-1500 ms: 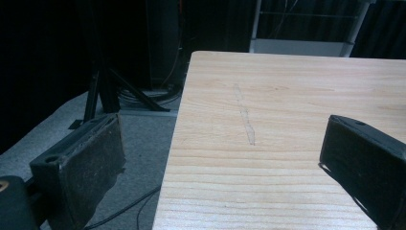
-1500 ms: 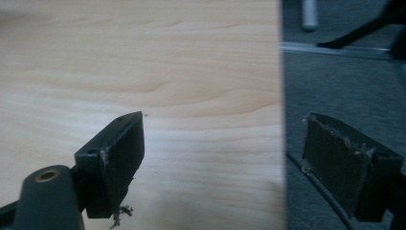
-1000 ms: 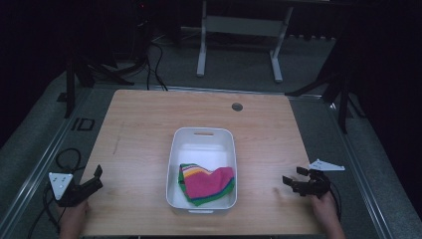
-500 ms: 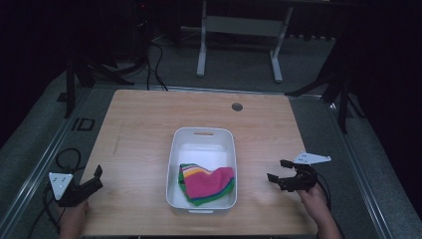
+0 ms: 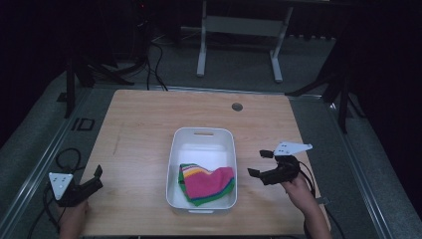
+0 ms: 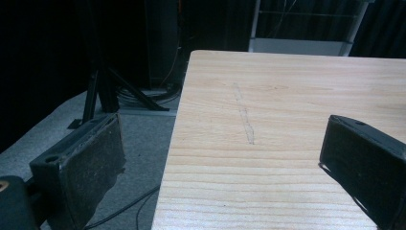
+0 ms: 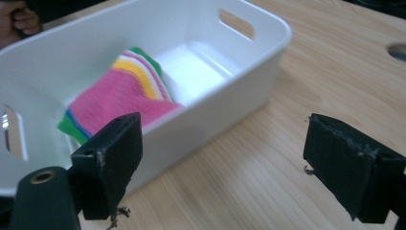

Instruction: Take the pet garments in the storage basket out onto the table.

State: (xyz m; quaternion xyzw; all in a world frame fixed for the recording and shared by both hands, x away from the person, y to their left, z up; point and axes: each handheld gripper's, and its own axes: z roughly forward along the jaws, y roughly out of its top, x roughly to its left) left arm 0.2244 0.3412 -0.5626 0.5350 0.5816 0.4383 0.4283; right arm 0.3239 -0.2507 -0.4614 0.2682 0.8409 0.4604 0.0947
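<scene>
- Your right gripper (image 5: 260,163) hovers just right of the tub (image 5: 175,149), jaws spread, empty.
- Your left gripper (image 5: 97,178) sits at the table's (image 5: 144,114) left edge, jaws apart.
- A folded cloth (image 5: 209,183) lies in the tub's near end.

right gripper (image 5: 259,163) moved in from table edge, now just beside white bin (image 5: 201,138)

Dim room, grey carpet floor (image 5: 239,84)

Glossy plastic tub (image 7: 268,43), matt wooden table (image 5: 144,124)
</scene>
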